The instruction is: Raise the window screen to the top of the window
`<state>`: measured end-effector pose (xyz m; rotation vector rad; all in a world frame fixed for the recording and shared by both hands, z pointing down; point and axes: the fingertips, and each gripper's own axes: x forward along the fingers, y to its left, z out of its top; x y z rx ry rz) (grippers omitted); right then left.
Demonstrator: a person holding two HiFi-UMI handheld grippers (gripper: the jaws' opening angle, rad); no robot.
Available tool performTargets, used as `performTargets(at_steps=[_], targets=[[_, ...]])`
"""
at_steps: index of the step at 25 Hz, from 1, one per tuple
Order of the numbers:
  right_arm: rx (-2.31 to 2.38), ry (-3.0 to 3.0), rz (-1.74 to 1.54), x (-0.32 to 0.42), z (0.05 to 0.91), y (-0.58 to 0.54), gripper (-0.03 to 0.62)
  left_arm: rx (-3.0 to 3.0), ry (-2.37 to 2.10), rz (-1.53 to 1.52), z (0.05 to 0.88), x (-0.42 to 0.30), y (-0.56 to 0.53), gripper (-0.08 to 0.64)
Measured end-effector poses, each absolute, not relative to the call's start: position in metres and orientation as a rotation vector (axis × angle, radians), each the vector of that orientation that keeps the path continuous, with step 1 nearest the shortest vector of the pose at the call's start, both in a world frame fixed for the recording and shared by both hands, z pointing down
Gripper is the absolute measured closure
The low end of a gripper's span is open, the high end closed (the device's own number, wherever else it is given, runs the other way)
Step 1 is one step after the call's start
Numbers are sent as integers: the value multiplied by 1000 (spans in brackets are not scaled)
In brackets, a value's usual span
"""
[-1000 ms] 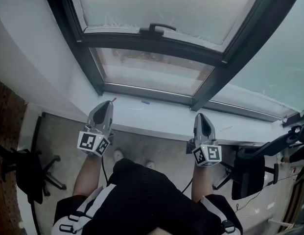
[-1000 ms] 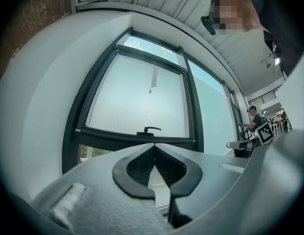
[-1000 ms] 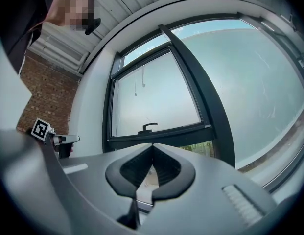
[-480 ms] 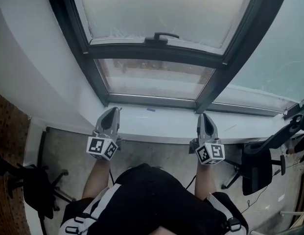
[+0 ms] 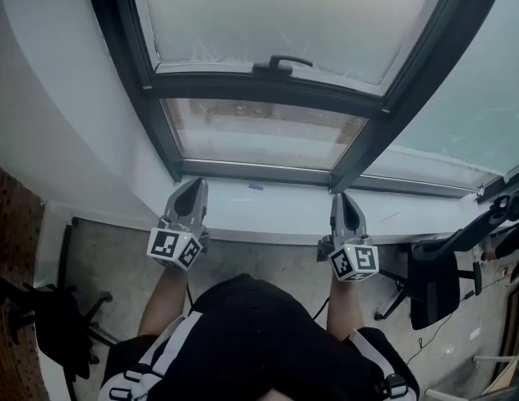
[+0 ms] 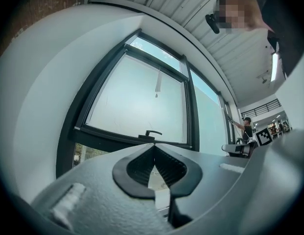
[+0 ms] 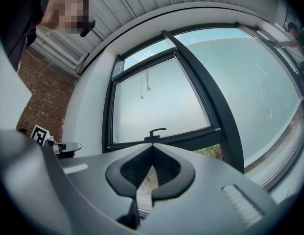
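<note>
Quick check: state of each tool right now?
Left tool: closed, holding nothing.
Right tool: closed, holding nothing.

There's the window screen (image 5: 276, 15), pale and frosted, filling the upper middle of the frame and drawn most of the way down the dark-framed window (image 5: 155, 115). Its dark bottom rail (image 5: 242, 83) sits level, with a small black handle (image 5: 280, 62) at its centre. Below the rail, a strip of clear glass (image 5: 259, 132) lies uncovered.
</note>
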<state>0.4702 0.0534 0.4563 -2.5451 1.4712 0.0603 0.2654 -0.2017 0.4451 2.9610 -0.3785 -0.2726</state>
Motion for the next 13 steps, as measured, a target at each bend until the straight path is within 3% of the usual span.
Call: performTargets(at_steps=[13], targets=[[-2548, 1502, 30, 469, 460, 39, 589, 2965, -352, -238, 453, 263, -206, 557]])
